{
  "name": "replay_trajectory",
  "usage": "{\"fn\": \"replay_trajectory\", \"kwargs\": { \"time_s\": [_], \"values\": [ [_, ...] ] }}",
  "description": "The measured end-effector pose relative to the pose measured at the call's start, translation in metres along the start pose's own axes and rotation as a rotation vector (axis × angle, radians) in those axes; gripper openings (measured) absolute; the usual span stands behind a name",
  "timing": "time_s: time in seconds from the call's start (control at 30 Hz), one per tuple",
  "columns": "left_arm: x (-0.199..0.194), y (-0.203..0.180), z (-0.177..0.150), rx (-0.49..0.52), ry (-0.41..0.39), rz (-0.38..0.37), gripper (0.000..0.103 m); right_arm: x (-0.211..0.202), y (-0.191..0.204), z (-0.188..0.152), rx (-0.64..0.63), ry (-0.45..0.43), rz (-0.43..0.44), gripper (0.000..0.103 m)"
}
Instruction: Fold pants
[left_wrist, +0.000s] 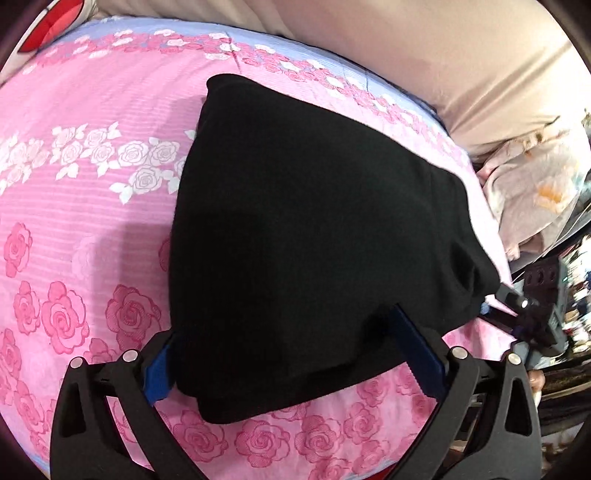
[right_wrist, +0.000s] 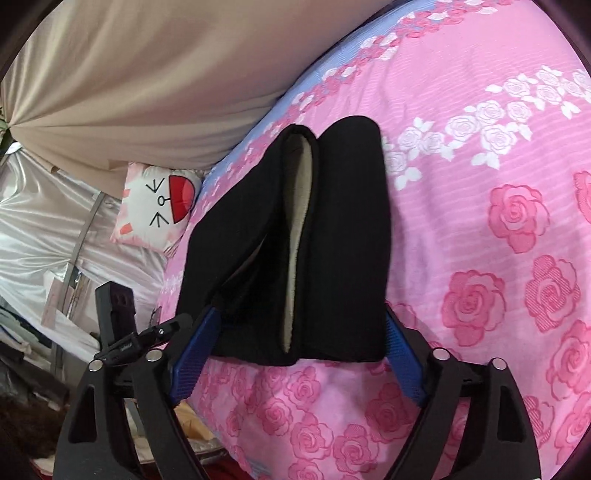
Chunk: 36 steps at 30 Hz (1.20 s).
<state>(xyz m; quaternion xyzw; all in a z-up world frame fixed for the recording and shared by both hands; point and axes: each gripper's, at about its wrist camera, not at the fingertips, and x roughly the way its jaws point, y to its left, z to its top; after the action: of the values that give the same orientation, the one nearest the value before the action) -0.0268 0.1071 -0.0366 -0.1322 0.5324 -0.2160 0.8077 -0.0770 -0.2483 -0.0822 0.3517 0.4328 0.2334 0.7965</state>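
Right gripper (right_wrist: 295, 354) wide around folded black pants (right_wrist: 332, 240), no writing legible

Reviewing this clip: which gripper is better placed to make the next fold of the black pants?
Probably right. The right gripper straddles the open end of the black pants, where the pale lining shows; the left gripper spans the bundle's bulkier side.

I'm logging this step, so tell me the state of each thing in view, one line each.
Black pants: folded into a thick bundle, lying on the bedspread, pale lining showing at one open end.
Left gripper: open, fingers either side of the bundle.
Right gripper: open, straddling the bundle's near end.
Pink rose bedspread: spread flat.
Cartoon pillow: propped at the bed's edge.
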Motion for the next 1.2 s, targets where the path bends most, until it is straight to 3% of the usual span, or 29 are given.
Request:
{"fn": "replay_trajectory", "kwargs": {
  "time_s": [0.2,0.27,0.5,0.57,0.63,0.83,1.0,1.03,1.07,1.1,1.17,1.2],
  "values": [
    [-0.010,0.028,0.001,-0.126,0.004,-0.198,0.098,-0.007,-0.006,0.001,0.051,0.019,0.125,0.086],
    [-0.007,0.033,0.003,-0.164,0.016,-0.221,0.098,-0.004,-0.009,0.003,0.078,0.021,0.161,0.088],
    [0.000,0.023,0.015,-0.173,0.039,-0.175,0.098,0.015,0.000,0.019,0.075,0.048,0.151,0.089],
    [0.003,0.018,0.022,-0.180,0.041,-0.170,0.098,0.017,0.001,0.022,0.062,0.052,0.155,0.098],
    [0.008,0.013,0.028,-0.178,0.044,-0.172,0.098,0.020,0.007,0.025,0.041,0.052,0.183,0.098],
    [0.012,0.015,0.029,-0.174,0.053,-0.189,0.098,0.031,0.014,0.028,0.004,0.042,0.139,0.098],
    [0.011,0.003,0.027,-0.136,0.028,-0.108,0.098,0.038,0.021,0.028,-0.028,0.003,0.096,0.098],
    [0.011,0.000,0.026,-0.128,0.020,-0.086,0.098,0.041,0.024,0.028,-0.045,-0.011,0.066,0.090],
    [0.011,-0.002,0.025,-0.122,0.013,-0.064,0.096,0.044,0.028,0.028,-0.066,-0.021,0.015,0.066],
    [0.010,-0.006,0.023,-0.109,0.000,-0.014,0.091,0.045,0.031,0.027,-0.090,-0.026,-0.045,0.055],
    [0.006,-0.012,0.019,-0.075,-0.023,0.055,0.067,0.042,0.029,0.027,-0.093,-0.039,-0.069,0.047],
    [0.003,-0.014,0.017,-0.059,-0.033,0.060,0.061,0.040,0.028,0.027,-0.085,-0.042,-0.069,0.046]
  ]
}}
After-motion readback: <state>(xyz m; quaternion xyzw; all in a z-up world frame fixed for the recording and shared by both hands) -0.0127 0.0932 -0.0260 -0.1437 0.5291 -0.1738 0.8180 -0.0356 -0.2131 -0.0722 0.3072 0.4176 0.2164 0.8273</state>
